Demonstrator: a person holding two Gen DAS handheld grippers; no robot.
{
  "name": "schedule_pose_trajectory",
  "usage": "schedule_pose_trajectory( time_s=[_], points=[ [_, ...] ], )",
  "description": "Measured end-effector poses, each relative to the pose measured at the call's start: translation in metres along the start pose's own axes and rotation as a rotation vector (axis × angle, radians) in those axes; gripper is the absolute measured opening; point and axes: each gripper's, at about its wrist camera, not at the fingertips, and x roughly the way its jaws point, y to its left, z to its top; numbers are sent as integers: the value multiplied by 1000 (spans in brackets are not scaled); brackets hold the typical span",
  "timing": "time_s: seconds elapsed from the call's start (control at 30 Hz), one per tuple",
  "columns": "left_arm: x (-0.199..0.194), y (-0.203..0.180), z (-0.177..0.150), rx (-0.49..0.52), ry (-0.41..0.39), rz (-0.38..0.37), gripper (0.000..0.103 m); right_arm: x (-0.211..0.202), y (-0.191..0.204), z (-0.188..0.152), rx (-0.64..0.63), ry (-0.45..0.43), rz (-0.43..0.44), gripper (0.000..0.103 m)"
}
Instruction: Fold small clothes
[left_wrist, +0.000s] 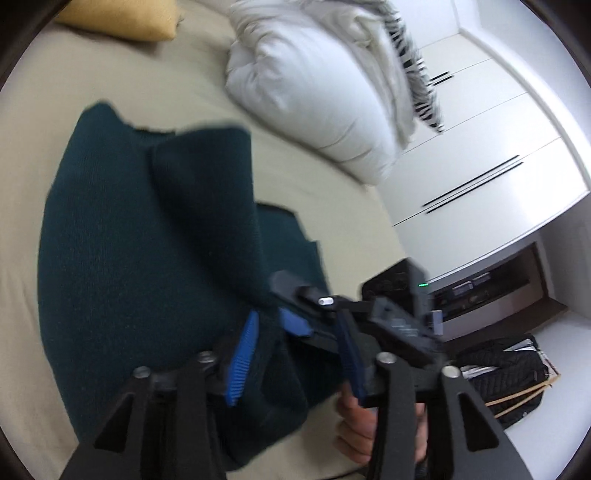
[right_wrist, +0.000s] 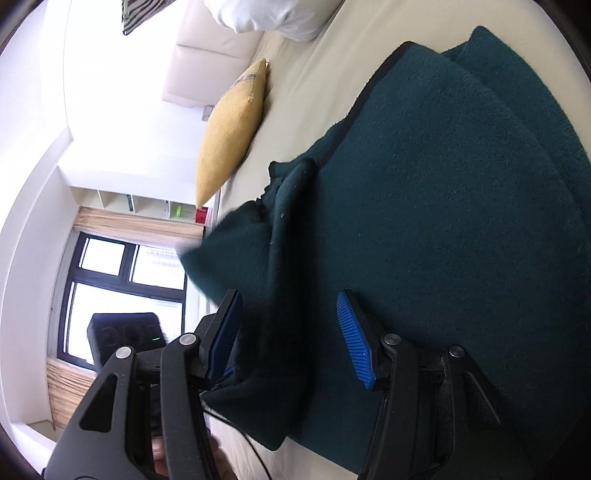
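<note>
A dark teal sweater (right_wrist: 443, 184) lies spread on the beige bed (right_wrist: 295, 92). The right tongs (right_wrist: 290, 336) stand open at the sweater's near edge, a raised fold of it hanging between the blue pads (right_wrist: 354, 339). Beyond the sweater, a yellow cushion (right_wrist: 232, 129) rests on the bed.

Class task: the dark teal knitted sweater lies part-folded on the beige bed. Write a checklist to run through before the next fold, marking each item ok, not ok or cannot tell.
1. Dark teal knitted sweater lies on the beige bed sheet: ok.
2. Left gripper jaws apart, fabric between them: ok.
3. Right gripper jaws apart, a raised fold between them: ok.
4. Either gripper's pads pressing the cloth: cannot tell.
5. Yellow cushion and white duvet clear of the sweater: ok.
6. Layers flat and smooth: not ok, one fold bunches up.
</note>
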Motion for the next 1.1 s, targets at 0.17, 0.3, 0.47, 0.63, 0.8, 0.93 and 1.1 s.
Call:
schedule_pose_trajectory(
  time_s=[0.17,0.3,0.47,0.63,0.8,0.93,1.1],
  points=[
    [-46,-16,4,80,-102,-6,55,2,3,0,5,4,-20,52],
    [-52,16,-6,10,-87,40,55,1,-1,0,49,24,-11,52],
    [-55,46,-27,-34,-84,95,55,10,5,0,50,71,-40,52],
    [-51,59,-35,-27,-73,111,55,24,20,-1,-6,101,-153,51],
    [-48,63,-35,-23,-65,122,55,36,29,-1,-62,110,-250,17],
    [-45,57,-32,-16,-64,130,55,24,50,-5,-163,53,-282,14],
    [-36,37,-28,31,-54,118,55,-3,63,-7,-254,26,-321,13]
  ],
)
